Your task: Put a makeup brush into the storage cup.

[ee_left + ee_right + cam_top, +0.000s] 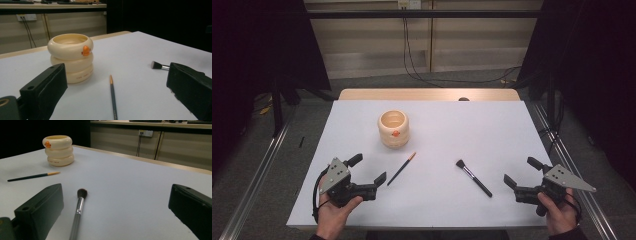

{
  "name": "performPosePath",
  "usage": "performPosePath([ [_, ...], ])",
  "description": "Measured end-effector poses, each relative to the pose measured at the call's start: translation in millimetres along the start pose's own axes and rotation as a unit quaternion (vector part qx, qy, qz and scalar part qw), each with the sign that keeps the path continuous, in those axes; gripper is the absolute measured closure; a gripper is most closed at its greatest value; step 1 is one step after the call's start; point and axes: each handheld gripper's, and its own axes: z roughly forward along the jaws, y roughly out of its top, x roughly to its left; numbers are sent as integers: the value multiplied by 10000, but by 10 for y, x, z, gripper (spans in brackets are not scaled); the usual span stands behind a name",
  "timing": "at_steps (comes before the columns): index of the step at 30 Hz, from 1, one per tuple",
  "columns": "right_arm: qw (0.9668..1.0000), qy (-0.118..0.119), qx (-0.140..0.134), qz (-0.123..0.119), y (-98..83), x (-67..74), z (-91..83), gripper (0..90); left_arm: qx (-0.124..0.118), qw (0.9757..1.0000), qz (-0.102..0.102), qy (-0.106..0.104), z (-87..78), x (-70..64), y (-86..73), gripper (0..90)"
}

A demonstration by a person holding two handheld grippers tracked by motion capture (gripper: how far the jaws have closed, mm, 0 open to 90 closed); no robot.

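Note:
A cream ringed cup (393,128) with an orange mark stands upright left of the table's middle; I also see the cup (70,57) ahead of the left jaws and the cup (58,150) far off to the right gripper's left. A thin dark paintbrush (401,169) with an orange tip lies below it, just right of my open, empty left gripper (367,169). This paintbrush (113,98) points away between the left jaws. A makeup brush (473,177) lies left of my open right gripper (523,171); the makeup brush (78,211) rests between its jaws.
The white table top (462,130) has a wooden strip (429,94) along its far edge. Metal rails (259,170) run on the floor at both sides, and cables (422,75) hang from a wall socket behind the table.

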Motion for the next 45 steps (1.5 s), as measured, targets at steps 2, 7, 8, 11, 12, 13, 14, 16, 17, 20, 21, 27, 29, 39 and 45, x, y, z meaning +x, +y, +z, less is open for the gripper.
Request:
performPosePath([
  [2,10000,51,13,-7,-1,1,6,0,7,10000,-14,-89,38,1,21,31],
  [7,10000,40,11,-24,-3,1,8,0,76,9996,-139,-243,130,-6,80,33],
  [8,10000,58,14,-27,-3,0,7,0,59,9995,-107,-279,150,-13,91,33],
  [11,10000,60,37,-23,-2,10,6,0,141,9993,-6,-340,215,-13,130,32],
  [12,10000,60,37,-23,-2,10,6,0,207,9992,24,-336,236,-9,142,32],
  [13,10000,57,13,-26,-2,13,7,0,271,9989,-81,-379,259,-9,153,30],
  [14,10000,40,-11,-59,0,18,10,0,353,9983,-192,-420,282,-4,166,31],
  [16,10000,59,3,-53,1,17,8,0,461,9979,-123,-448,323,6,185,31],
  [17,10000,63,5,-39,1,14,5,0,500,9978,-77,-418,340,1,196,31],
  [20,10000,71,5,-14,0,8,9,0,554,9970,-91,-536,397,15,214,20],
  [21,10000,64,20,-11,0,11,10,0,582,9971,-51,-487,434,15,229,20],
  [27,10000,47,-21,-42,2,14,7,0,682,9956,-78,-645,520,33,278,18],
  [29,10000,37,-42,-20,1,12,9,0,681,9952,-126,-689,552,44,286,27],
  [39,10000,-4,-32,-60,1,16,9,0,809,9920,44,-963,735,79,395,56],
  [45,10000,7,-22,-67,-1,21,17,0,1046,9902,224,-903,897,82,438,55],
])
